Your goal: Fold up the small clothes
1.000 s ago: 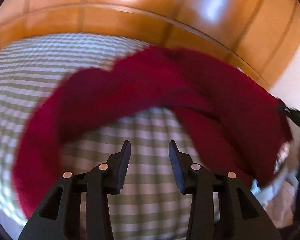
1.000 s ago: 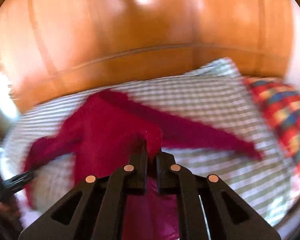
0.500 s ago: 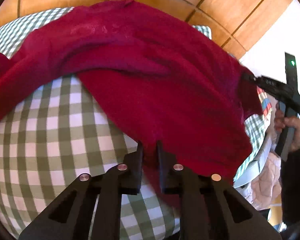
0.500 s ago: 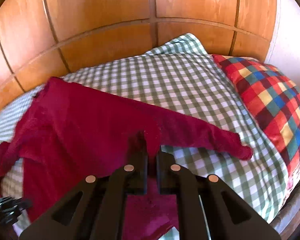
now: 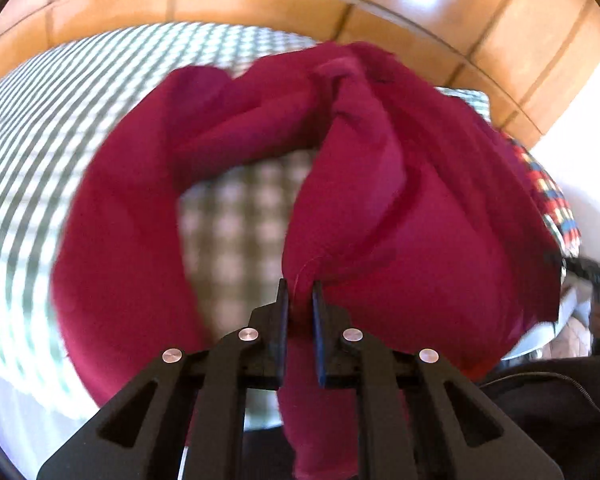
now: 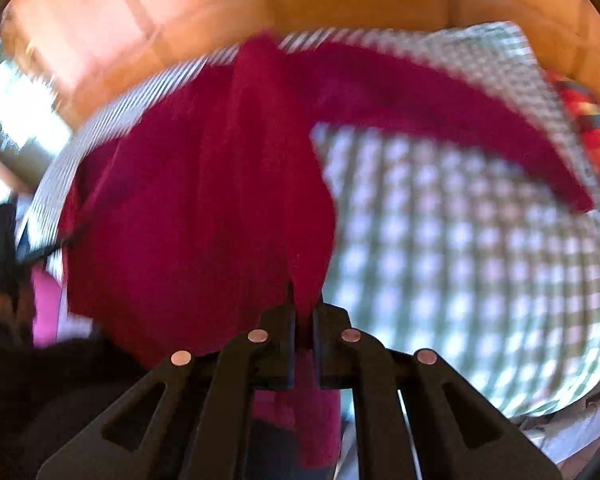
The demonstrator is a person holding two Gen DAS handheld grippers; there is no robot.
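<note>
A dark red long-sleeved top (image 5: 412,208) hangs lifted above the green-checked bed (image 5: 52,128). My left gripper (image 5: 298,292) is shut on one edge of it, and cloth hangs down between the fingers. My right gripper (image 6: 303,304) is shut on another edge of the red top (image 6: 204,216). One sleeve (image 6: 460,120) trails to the right over the checked bed cover (image 6: 480,264). Another sleeve (image 5: 116,240) droops at the left. Both views are blurred by motion.
A wooden headboard (image 5: 260,4) runs behind the bed. A red, blue and yellow plaid pillow (image 6: 592,128) lies at the right; it also shows in the left wrist view (image 5: 552,200). The other gripper (image 6: 4,248) shows at the left edge of the right wrist view.
My left gripper went from open to shut on the red top's edge. Both grippers have since lifted the top off the bed, so it bunches and hangs with its sleeves trailing.
</note>
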